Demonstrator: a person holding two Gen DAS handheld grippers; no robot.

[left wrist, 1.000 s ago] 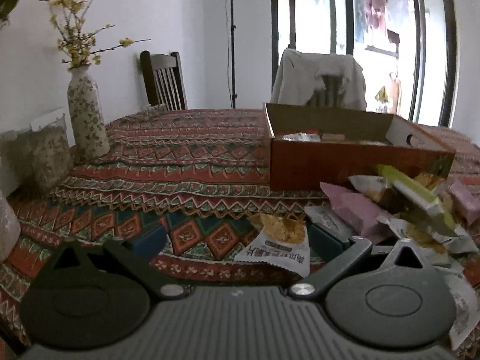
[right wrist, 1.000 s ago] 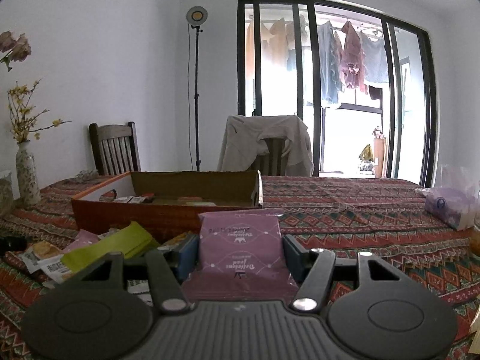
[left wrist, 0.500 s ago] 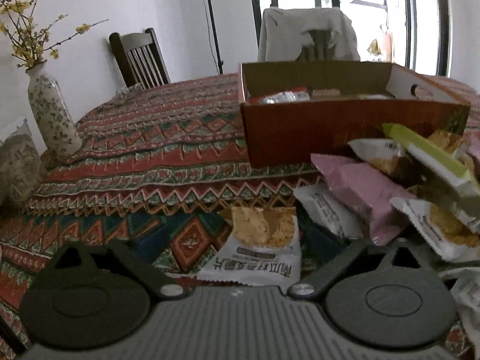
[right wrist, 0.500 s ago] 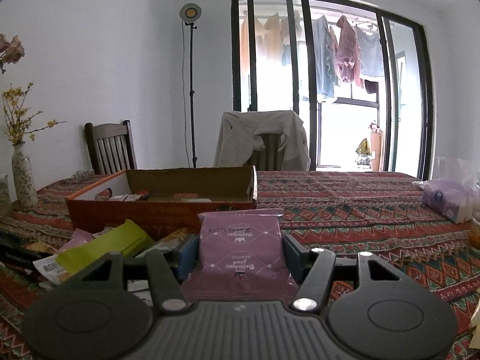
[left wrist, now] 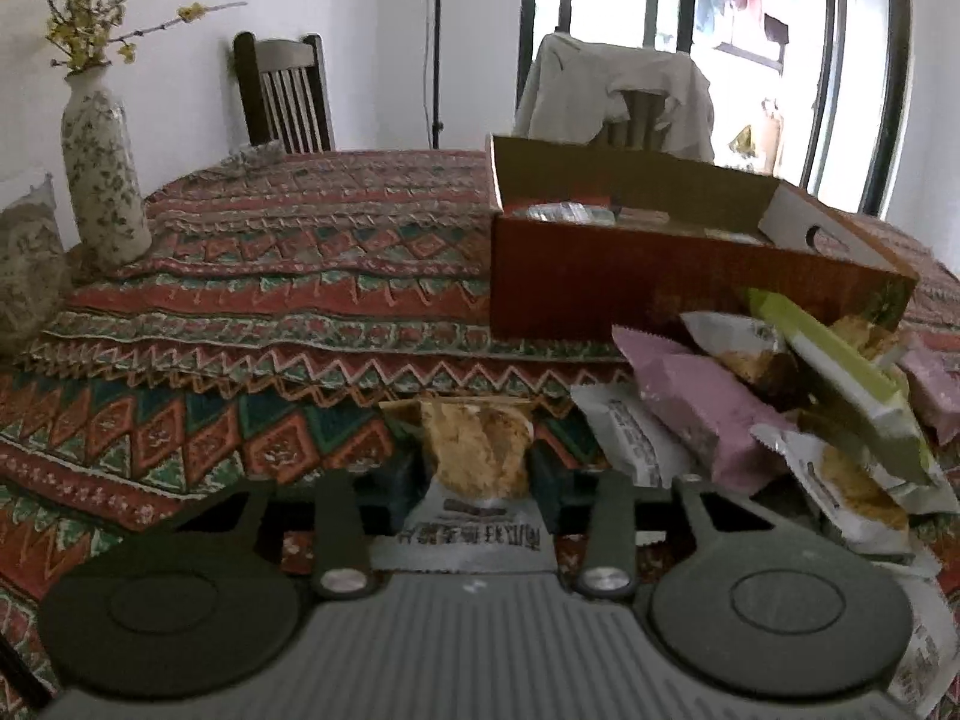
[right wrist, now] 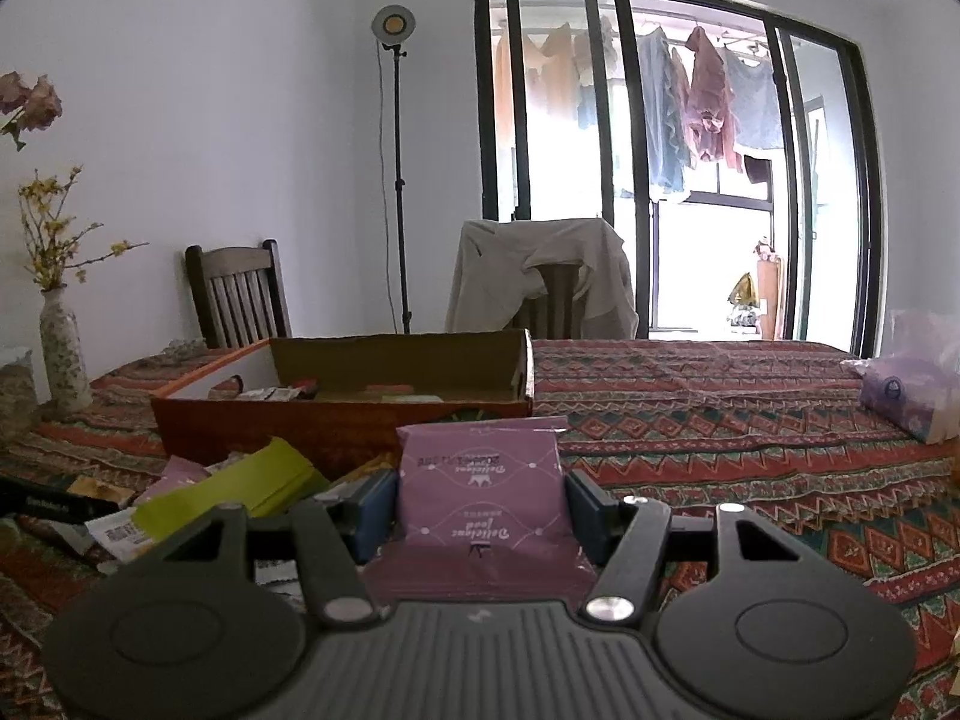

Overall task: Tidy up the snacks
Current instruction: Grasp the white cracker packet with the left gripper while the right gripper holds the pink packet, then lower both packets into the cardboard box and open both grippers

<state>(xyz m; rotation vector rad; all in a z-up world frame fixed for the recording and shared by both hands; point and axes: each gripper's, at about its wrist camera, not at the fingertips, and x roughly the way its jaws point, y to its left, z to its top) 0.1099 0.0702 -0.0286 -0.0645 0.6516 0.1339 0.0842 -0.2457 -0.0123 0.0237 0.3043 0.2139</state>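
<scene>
In the left wrist view my left gripper (left wrist: pixel 471 471) is shut on a white cracker packet (left wrist: pixel 477 534), which lies low over the patterned tablecloth (left wrist: pixel 270 312). To its right is a pile of snack packets (left wrist: pixel 708 402), pink, white and green. Behind the pile stands an open cardboard box (left wrist: pixel 630 276) with a few snacks inside. In the right wrist view my right gripper (right wrist: pixel 483 498) is shut on a purple snack packet (right wrist: pixel 480 462), held upright in front of the same box (right wrist: pixel 336 426). The snack pile (right wrist: pixel 228 486) lies to its left.
A flowered vase (left wrist: pixel 102 180) with yellow twigs stands at the table's left edge. Behind the table are a wooden chair (left wrist: pixel 282 96) and a chair draped with a jacket (right wrist: pixel 540 282). A tissue pack (right wrist: pixel 912 402) sits at the far right. A light stand (right wrist: pixel 396 180) rises by the wall.
My left gripper moved in over the cracker packet and its jaws closed on it from wide open. The right gripper and its purple packet kept still.
</scene>
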